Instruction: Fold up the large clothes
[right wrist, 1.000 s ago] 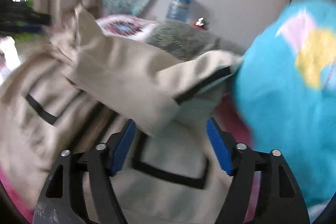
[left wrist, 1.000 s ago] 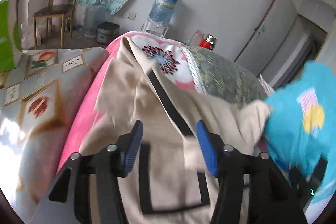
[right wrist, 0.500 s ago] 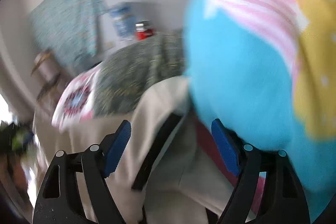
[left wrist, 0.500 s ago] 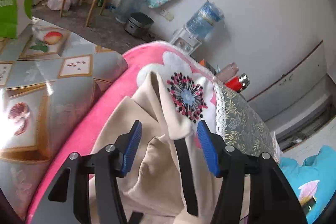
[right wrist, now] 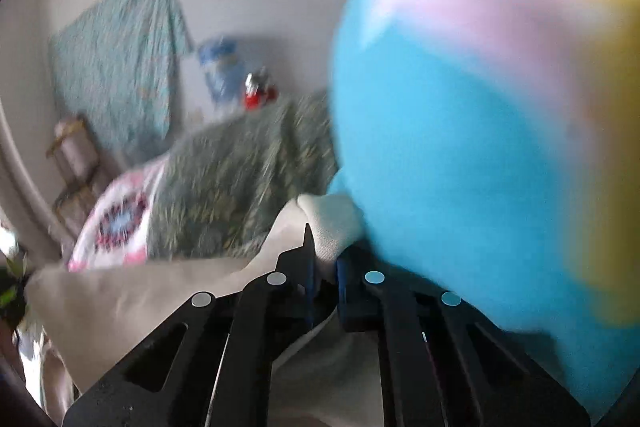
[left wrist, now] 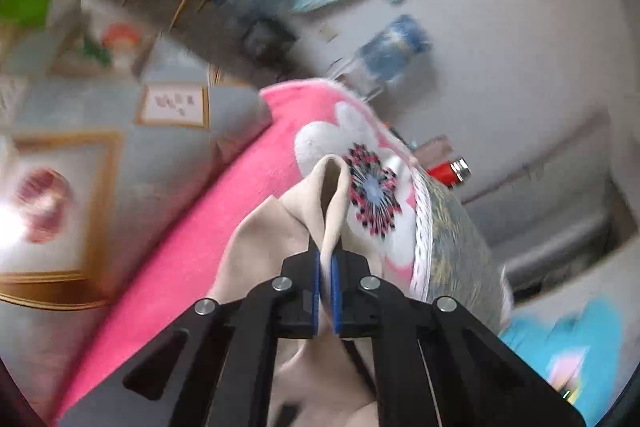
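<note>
Both tools had just closed, where half a second before their blue pads stood wide apart. The left tool [left wrist: 326, 291] was pinched tight on a raised fold of the large beige fabric garment [left wrist: 276, 239], and the right tool [right wrist: 324, 283] gripped another bunched corner of it. The garment lay crumpled on the pink fleece blanket with a white flower [left wrist: 224, 203] on the bed. Just beside the right tool, a bright blue cloth with pink and yellow patches [right wrist: 460, 147] filled much of that view. Beyond, against the wall, stood a blurred blue water bottle [left wrist: 394, 45].
</note>
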Available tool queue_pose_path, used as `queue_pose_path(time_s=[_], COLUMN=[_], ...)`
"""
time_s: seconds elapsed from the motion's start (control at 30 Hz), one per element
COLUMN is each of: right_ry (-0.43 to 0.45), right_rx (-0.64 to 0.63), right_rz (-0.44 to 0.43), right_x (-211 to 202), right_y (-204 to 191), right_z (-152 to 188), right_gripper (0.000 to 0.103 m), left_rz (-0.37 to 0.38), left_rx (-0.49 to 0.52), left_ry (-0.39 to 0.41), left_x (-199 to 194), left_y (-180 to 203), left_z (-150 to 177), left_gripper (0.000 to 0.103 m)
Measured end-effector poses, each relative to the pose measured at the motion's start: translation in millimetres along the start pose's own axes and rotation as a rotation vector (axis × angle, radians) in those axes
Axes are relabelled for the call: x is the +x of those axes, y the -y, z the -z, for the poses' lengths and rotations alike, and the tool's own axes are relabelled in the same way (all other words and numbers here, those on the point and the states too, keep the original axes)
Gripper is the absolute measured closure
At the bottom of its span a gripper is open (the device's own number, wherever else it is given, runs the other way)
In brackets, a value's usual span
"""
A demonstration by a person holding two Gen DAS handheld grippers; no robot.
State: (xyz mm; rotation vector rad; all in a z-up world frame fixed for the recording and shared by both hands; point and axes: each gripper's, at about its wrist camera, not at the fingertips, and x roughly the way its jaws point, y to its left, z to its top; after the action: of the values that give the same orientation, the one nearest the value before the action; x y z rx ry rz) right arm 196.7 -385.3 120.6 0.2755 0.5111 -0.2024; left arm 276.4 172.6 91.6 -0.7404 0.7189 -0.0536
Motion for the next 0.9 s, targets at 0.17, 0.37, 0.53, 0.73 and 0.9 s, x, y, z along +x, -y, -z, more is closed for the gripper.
queue_pose_path(time_s=[0.17,0.37,0.53,0.73,0.9], right_ry=[-0.053,-0.155,-0.29,-0.313,-0.281], right_rx=[-0.042,-0.192,-0.296,-0.379,-0.276], right_rz=[0.079,0.126,0.141,0.245,0.214], right_x=[24,45,46,13,-27], right_y=[12,15,2,-6,-1], right_z=[19,41,35,65,85], right_gripper=[0.095,0.09,0.081,0.058,0.089], left_rz=[-0.081,-0.196,-0.215,-0.114,0.047], left_rx=[0.003,0.194,0.072,0.28,0.281], left_ry=[-0.002,0.04,0.082,0.276,0.118], left_x=[1,15,-35,-95,-40], left_y=[-35,-25,-40,14,52], left_z=[39,52,46,53,27], left_gripper=[0.098,0.088,0.032,0.067,0.103])
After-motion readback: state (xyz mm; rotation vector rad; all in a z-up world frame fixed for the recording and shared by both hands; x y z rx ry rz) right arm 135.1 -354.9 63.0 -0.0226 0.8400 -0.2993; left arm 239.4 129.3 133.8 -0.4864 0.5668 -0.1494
